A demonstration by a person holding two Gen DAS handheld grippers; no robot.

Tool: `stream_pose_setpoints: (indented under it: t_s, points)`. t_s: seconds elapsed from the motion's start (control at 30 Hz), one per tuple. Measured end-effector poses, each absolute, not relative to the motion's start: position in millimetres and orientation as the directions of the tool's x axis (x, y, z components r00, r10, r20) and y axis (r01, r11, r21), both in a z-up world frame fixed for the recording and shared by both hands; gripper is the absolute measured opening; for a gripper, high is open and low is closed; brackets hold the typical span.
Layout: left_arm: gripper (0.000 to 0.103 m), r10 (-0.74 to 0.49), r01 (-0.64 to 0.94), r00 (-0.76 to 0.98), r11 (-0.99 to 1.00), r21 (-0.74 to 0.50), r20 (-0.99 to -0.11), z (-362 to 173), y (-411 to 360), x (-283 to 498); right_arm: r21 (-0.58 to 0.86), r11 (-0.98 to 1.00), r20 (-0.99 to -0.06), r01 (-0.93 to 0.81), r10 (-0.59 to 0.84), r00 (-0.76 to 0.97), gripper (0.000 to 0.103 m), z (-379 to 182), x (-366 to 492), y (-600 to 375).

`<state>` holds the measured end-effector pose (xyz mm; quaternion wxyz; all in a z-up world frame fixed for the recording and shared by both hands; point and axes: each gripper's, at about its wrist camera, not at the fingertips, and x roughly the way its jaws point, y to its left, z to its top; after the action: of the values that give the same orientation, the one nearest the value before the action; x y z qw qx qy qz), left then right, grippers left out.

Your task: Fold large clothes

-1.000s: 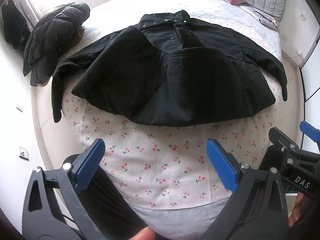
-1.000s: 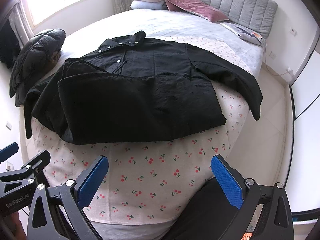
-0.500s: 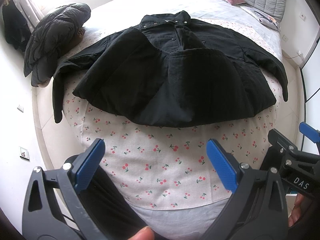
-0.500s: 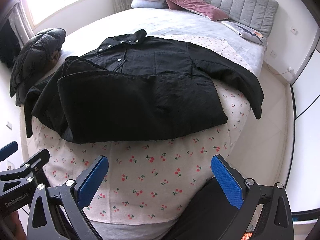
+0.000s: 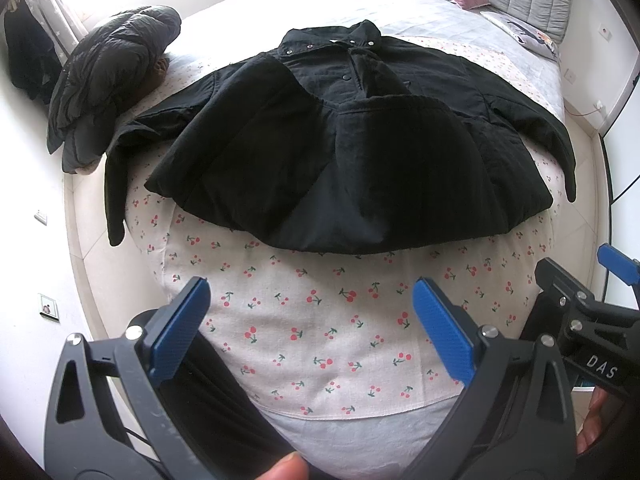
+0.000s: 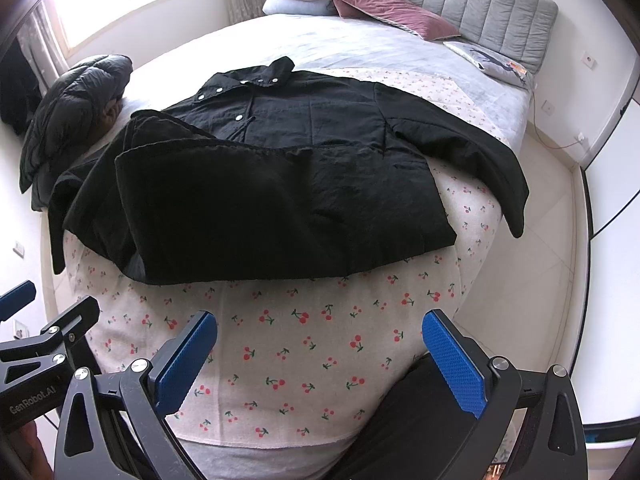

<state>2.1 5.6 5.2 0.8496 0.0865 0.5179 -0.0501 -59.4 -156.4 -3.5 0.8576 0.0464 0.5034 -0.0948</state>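
A large black jacket [image 5: 340, 152] [image 6: 280, 184] lies front up on a cherry-print sheet [image 5: 320, 328] [image 6: 304, 344] on the bed, collar far, hem near. Its left front panel is folded over the middle. Both sleeves hang off the sheet's sides. My left gripper [image 5: 308, 320] hovers open above the sheet, short of the hem, nothing between its blue pads. My right gripper [image 6: 320, 348] is likewise open and empty near the hem. Each gripper shows at the edge of the other's view.
A dark puffer jacket [image 5: 108, 80] [image 6: 68, 112] is heaped at the bed's left edge. Pillows [image 6: 360, 0] and a grey headboard [image 6: 480, 4] are at the far end. Pale floor [image 6: 532, 280] runs along the right side. A fingertip [image 5: 284, 468] shows at the bottom.
Both views have shifted only slightly; the jacket sits a little lower in frame. The jacket itself and both grippers' openings are unchanged.
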Motion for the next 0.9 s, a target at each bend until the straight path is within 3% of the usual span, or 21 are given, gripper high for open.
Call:
stream_pose_setpoints:
  t_s: [0.9]
  points:
    - [0.101, 0.000, 0.178, 0.437, 0.980, 0.086, -0.900, -3.8, 3.7, 3.9, -0.017, 0.979, -0.880, 0.203, -0.111, 0.461, 0.103, -8.2, -53.7, -158.0]
